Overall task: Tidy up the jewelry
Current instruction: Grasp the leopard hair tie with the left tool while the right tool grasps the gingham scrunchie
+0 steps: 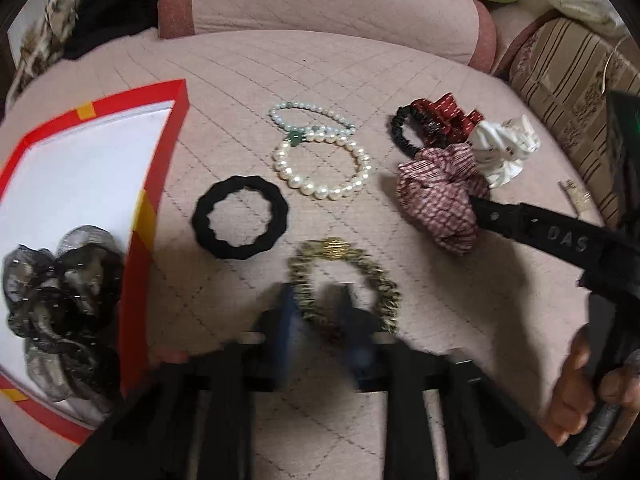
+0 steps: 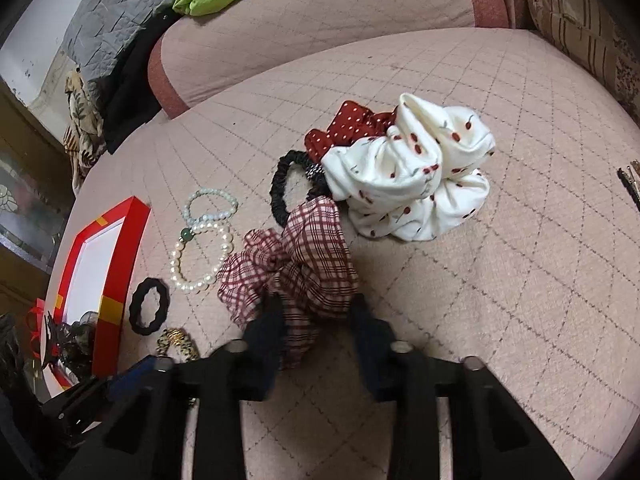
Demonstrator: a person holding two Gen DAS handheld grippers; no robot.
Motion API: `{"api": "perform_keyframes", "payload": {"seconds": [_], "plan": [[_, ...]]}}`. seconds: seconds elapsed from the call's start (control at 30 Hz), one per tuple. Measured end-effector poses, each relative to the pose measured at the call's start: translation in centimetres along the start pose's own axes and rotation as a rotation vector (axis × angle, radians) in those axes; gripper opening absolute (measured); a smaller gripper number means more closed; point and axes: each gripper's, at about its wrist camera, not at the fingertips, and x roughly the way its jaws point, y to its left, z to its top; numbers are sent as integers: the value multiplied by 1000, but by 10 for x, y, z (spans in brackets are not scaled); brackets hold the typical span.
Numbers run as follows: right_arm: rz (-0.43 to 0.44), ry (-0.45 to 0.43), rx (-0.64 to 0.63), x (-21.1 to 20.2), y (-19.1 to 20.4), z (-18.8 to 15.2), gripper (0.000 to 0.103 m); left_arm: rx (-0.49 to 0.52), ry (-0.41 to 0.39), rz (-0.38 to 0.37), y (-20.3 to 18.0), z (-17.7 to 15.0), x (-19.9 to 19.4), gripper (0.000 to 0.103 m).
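Right gripper (image 2: 316, 320), jaws open, straddles the plaid scrunchie (image 2: 294, 268) at lower centre of the right view. Left gripper (image 1: 318, 316), jaws open, straddles the gold scrunchie's (image 1: 344, 276) near rim. Red tray (image 1: 160, 184) lies at frame left.

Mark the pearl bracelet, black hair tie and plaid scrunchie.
pearl bracelet (image 1: 320, 192), left wrist view, on its lower pearls.
black hair tie (image 1: 200, 220), left wrist view, on its left band.
plaid scrunchie (image 2: 316, 264), right wrist view, on its central folds.
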Motion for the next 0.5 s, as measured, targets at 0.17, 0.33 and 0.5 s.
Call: {"api": "perform_keyframes", "payload": {"seconds": [0.17,0.33,0.5], "plan": [[34,11,-20,-8,7,-6,11,0,1,-35,0,-4,-13,6],[52,-8,-26,-27,14,-16,10,20,-34,-54,-8,-11,-39,6],[59,-38,-46,-52,21,-25,9,24,-75,-73,-11,-16,-67,6]]}}
